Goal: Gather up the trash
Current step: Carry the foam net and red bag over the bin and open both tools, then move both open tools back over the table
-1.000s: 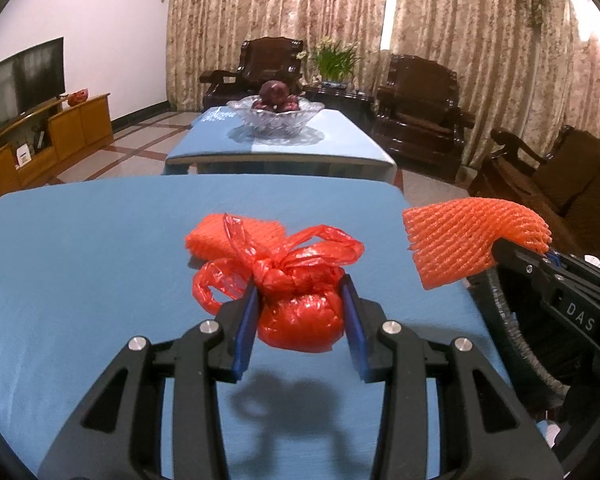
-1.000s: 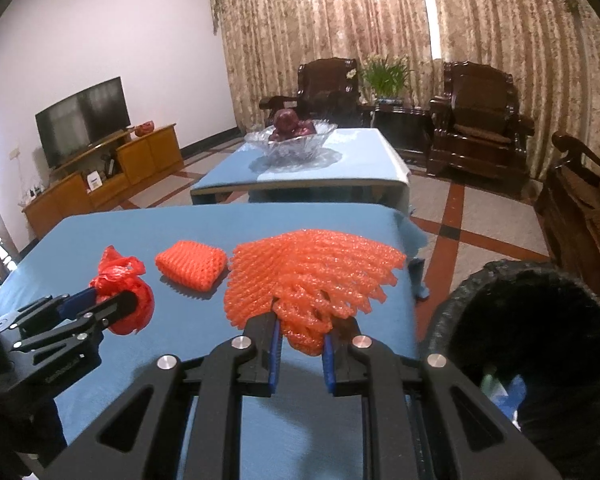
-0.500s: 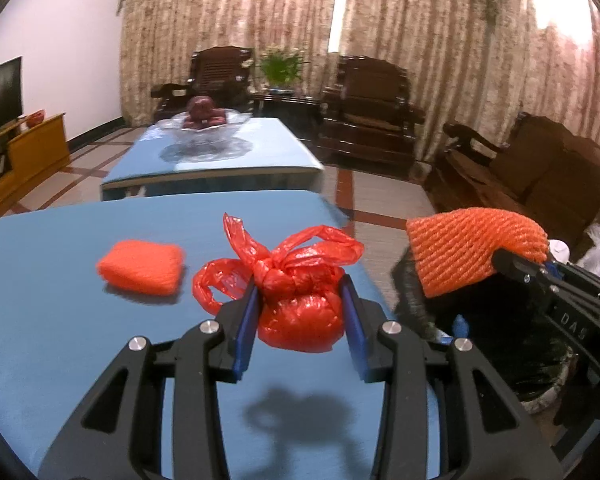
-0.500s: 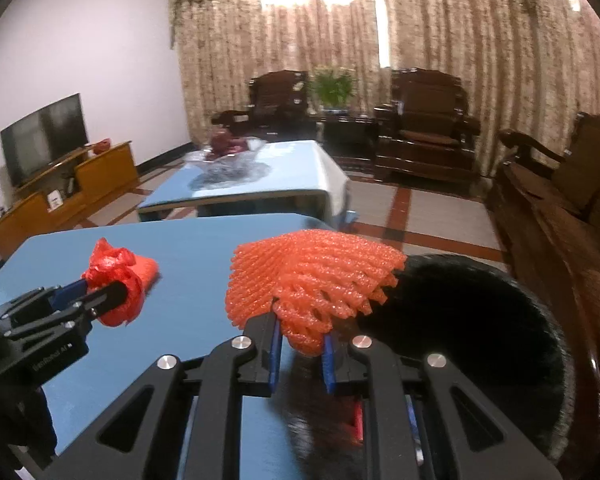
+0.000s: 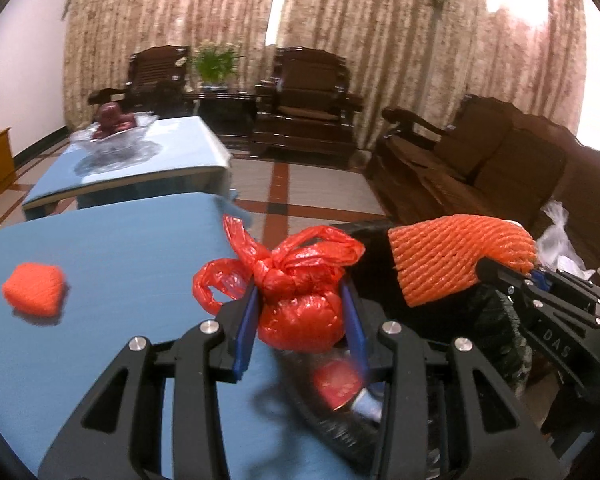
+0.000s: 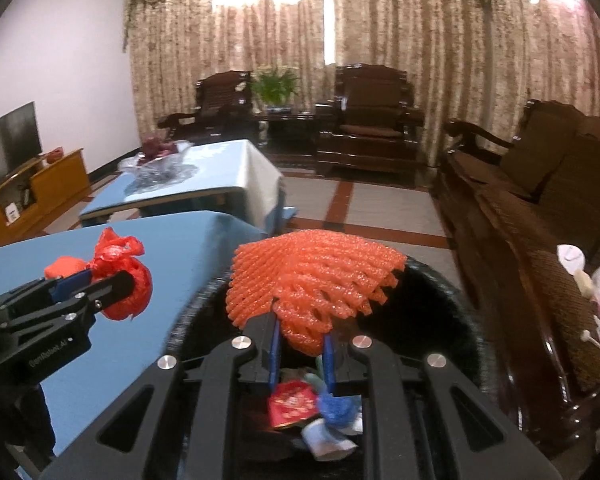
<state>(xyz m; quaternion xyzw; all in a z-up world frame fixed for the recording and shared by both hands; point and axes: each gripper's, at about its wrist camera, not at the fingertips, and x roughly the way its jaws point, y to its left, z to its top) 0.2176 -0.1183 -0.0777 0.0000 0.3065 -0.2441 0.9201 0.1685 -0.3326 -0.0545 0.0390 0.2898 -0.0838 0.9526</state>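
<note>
My left gripper (image 5: 300, 316) is shut on a knotted red plastic bag (image 5: 298, 308) and holds it in the air at the table's right edge, over the near rim of a black trash bin (image 5: 496, 344). My right gripper (image 6: 302, 344) is shut on an orange foam fruit net (image 6: 312, 280) and hangs over the open bin (image 6: 466, 300). Inside the bin lie a red packet (image 6: 292, 404) and blue-white scraps. A second orange foam net (image 5: 34, 290) rests on the blue table (image 5: 112, 256) to the left. The right wrist view shows the left gripper (image 6: 104, 286) with its red bag (image 6: 134, 288).
A second blue table with a glass fruit bowl (image 6: 154, 160) stands behind. Dark wooden armchairs (image 6: 370, 120) and a sofa (image 6: 540, 184) line the far side and right. White plastic bags (image 5: 556, 236) lie on the sofa. A TV cabinet (image 6: 32, 188) is at the left.
Both grippers have swung right from above the table to the bin, each keeping its load. The bin's inside has come into view under them; the second foam net stayed on the table.
</note>
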